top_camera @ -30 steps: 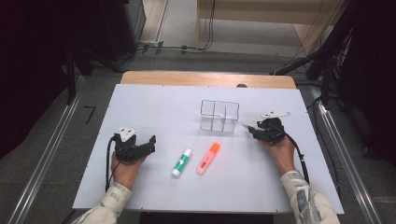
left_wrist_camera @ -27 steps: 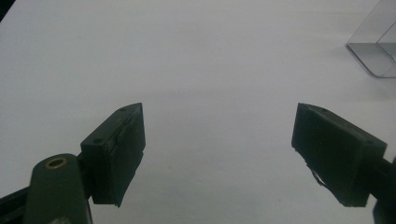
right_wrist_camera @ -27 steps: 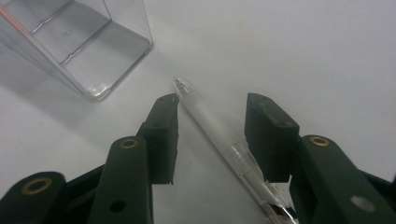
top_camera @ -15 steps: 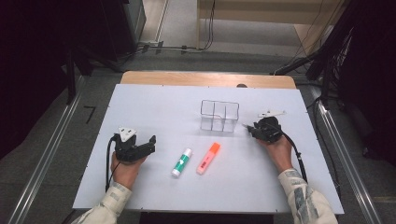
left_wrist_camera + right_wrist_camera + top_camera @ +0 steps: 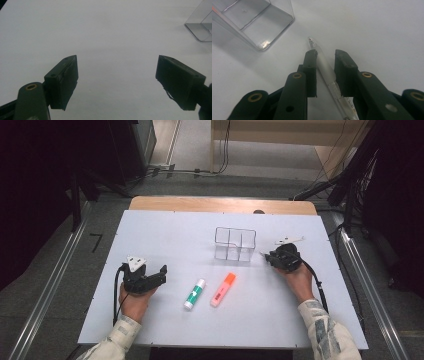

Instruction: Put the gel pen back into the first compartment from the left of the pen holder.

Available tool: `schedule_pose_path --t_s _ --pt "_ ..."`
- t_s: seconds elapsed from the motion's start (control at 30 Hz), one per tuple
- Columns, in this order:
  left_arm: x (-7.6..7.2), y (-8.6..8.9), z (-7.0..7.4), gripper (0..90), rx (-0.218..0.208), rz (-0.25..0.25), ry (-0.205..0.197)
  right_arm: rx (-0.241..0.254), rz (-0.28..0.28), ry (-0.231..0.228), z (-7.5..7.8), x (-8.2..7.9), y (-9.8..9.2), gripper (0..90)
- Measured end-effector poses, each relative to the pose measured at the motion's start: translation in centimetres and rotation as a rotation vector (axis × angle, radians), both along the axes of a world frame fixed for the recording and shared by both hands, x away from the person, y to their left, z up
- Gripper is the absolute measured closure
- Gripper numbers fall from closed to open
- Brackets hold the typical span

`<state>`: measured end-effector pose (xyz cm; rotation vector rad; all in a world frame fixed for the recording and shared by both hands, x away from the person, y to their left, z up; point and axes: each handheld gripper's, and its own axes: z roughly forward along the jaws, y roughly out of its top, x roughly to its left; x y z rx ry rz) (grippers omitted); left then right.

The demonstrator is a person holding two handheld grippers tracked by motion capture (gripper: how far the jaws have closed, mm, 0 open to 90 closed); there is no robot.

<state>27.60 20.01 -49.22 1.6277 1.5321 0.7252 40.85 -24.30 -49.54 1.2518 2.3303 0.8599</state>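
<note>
No legible text (pen [image 5: 325, 67] print blurred)

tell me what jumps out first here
A clear plastic organiser stands mid-table, with a green glue stick and an orange highlighter lying side by side in front of it. Right of the organiser, the right tongs straddle a clear pen; the left tongs gape over bare table.

clear pen [image 5: 325, 67] lying between right gripper's fingers [image 5: 310, 62].

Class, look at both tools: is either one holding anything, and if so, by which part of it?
The right tool grips a clear pen around the middle of its barrel, its tip poking out ahead. The left tool is open and holds nothing.
</note>
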Motion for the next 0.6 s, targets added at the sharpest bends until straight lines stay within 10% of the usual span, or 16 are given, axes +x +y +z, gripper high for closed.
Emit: schedule_pose_path --t_s 0.6 --pt "-0.03 0.07 0.05 18.4 -0.002 -0.001 0.0 0.021 0.006 0.032 0.14 0.02 0.09 78.9"
